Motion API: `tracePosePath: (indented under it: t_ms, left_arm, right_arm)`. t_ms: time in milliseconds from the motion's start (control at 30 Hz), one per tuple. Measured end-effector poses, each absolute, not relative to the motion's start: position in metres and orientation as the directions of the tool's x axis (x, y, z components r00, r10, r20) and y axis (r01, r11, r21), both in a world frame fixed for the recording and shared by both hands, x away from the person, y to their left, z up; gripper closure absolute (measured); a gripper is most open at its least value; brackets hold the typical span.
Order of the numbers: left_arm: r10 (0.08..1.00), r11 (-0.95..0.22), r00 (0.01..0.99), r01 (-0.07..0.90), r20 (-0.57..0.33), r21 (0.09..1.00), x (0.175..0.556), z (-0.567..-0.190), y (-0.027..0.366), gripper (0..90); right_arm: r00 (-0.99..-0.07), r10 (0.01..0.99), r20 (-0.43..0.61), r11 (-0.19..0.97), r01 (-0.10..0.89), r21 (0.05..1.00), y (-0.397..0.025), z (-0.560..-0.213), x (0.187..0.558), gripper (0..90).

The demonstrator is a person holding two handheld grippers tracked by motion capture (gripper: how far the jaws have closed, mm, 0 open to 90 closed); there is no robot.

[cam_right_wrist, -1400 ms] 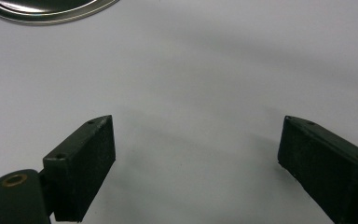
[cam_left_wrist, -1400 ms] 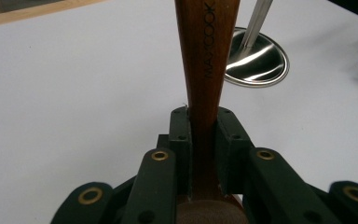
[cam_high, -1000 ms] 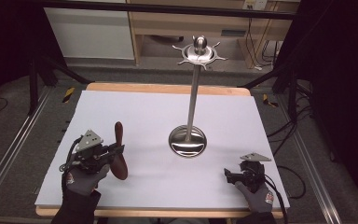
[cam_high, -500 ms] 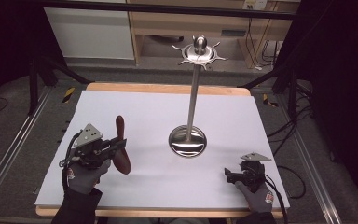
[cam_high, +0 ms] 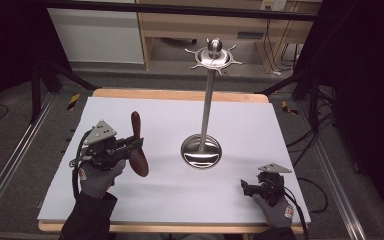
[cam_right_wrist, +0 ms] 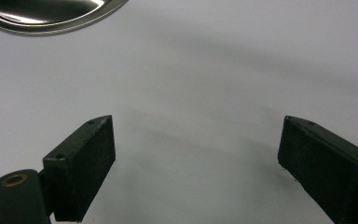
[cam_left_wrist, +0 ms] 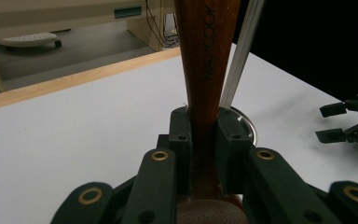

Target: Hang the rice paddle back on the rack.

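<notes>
A dark wooden spoon [cam_high: 138, 145] stands nearly upright in my left gripper [cam_high: 130, 146], which is shut on its handle [cam_left_wrist: 205, 93] above the left half of the white table top. The spoon's bowl hangs below the jaws, its handle end points up. A tall steel utensil stand [cam_high: 206, 100] with a round base [cam_high: 201, 151] and a hooked crown [cam_high: 214, 56] rises at the middle of the table, to the right of the spoon. My right gripper [cam_high: 246, 187] rests low near the front right edge, open, with bare table between its fingers [cam_right_wrist: 84, 163].
The white table top [cam_high: 180, 190] has a wooden rim [cam_high: 180, 95] at the back. Black frame rails and cables run along both sides on the floor. A shelf unit stands behind the table. The stand's base edge [cam_right_wrist: 51, 18] lies just ahead of my right gripper.
My left gripper has lifted a little and shifted slightly right with the spoon. The right gripper has stayed still.
</notes>
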State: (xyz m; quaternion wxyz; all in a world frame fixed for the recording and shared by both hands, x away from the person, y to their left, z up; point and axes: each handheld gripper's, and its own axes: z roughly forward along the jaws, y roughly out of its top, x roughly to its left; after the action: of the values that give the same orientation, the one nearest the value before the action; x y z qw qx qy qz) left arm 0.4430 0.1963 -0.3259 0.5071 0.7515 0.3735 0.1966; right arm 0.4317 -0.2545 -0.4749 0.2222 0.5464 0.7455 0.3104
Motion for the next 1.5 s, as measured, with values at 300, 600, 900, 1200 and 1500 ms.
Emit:
tracePosePath:
  t_ms: [300,600,900,1200,1500]
  left_arm:
    - [0.743,-0.204,0.664,0.347,-0.086,0.915,0.451,-0.311,0.183,77.6]
    - [0.734,-0.219,0.676,0.328,-0.066,0.919,0.456,-0.3,0.171,77.6]
    - [0.733,-0.215,0.677,0.327,-0.069,0.92,0.463,-0.293,0.166,77.6]
    - [0.721,-0.221,0.691,0.303,-0.054,0.927,0.467,-0.282,0.157,77.6]
    - [0.709,-0.22,0.704,0.284,-0.047,0.933,0.47,-0.271,0.147,77.6]
  right_arm:
    - [-0.305,0.952,0.009,0.21,0.676,0.706,-0.255,-0.475,0.432,11.4]
    - [-0.302,0.953,0.016,0.203,0.678,0.707,-0.254,-0.475,0.432,11.4]
    - [-0.302,0.953,0.017,0.202,0.677,0.708,-0.254,-0.475,0.432,11.3]
    - [-0.301,0.953,0.016,0.202,0.677,0.708,-0.254,-0.475,0.432,11.3]
    - [-0.303,0.953,0.02,0.2,0.677,0.708,-0.255,-0.475,0.432,11.4]
